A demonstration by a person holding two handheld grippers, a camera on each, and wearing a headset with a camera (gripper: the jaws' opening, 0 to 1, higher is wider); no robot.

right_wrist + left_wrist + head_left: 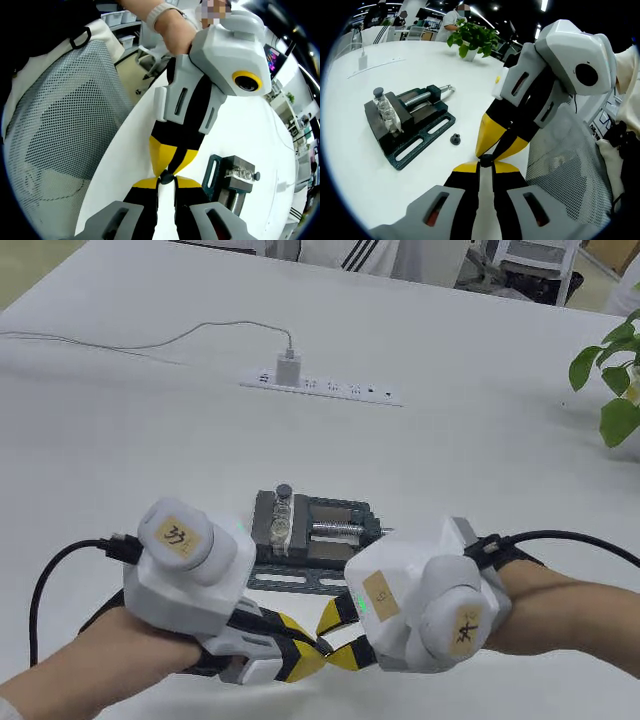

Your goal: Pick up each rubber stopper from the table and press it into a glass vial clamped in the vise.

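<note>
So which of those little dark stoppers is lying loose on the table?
The stopper on the table beside the vise's base; the other stopper caps the glass vial clamped in the vise.

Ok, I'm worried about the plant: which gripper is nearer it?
Right. The right gripper sits below-left of the plant; the left gripper lies farther left.

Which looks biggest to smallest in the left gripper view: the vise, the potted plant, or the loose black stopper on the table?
1. vise
2. potted plant, though it stands farther off, so its true size is unsure
3. loose stopper
</note>
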